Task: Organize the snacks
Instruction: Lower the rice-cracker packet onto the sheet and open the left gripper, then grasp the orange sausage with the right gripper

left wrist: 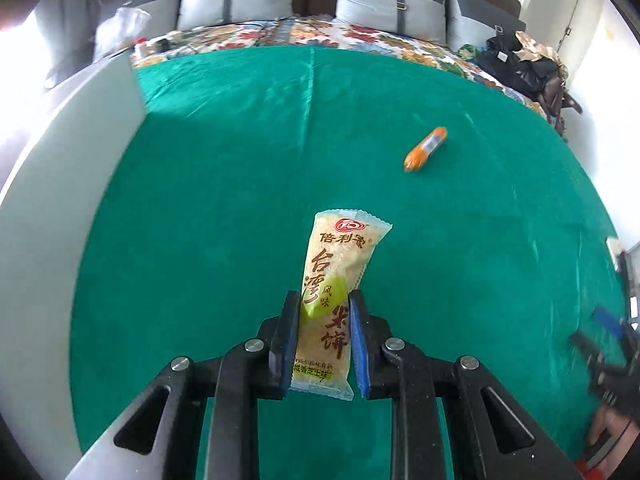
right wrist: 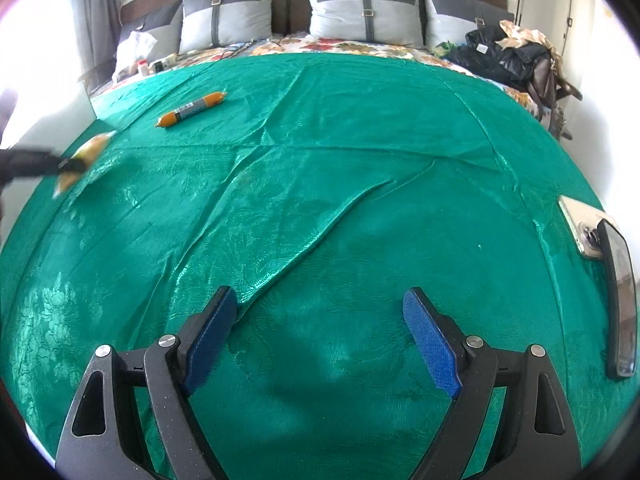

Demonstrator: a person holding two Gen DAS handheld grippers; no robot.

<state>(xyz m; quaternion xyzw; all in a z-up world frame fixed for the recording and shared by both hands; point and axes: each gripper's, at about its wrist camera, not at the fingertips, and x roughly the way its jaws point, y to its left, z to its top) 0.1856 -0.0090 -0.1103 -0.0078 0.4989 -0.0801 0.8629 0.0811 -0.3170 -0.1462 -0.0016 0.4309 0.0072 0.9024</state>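
My left gripper (left wrist: pixel 325 300) is shut on a yellow rice cracker packet (left wrist: pixel 340 264) and holds it above the green cloth (left wrist: pixel 240 160). The packet sticks out forward past the fingertips. It also shows blurred in the right wrist view (right wrist: pixel 86 152), at the far left, held by the left gripper (right wrist: pixel 72 165). An orange sausage stick (left wrist: pixel 425 149) lies on the cloth ahead and to the right; in the right wrist view the sausage (right wrist: pixel 192 109) lies far left. My right gripper (right wrist: pixel 320 300) is open and empty, low over the cloth. It shows blurred at the right edge of the left wrist view (left wrist: pixel 600 332).
A white box wall (left wrist: pixel 60 200) stands along the left side. Two phones (right wrist: pixel 616 280) lie at the right edge of the cloth. Pillows (right wrist: pixel 364 12), a floral sheet (left wrist: pixel 360 38), a black bag (right wrist: pixel 504 60) and small bottles (right wrist: pixel 144 67) lie at the back.
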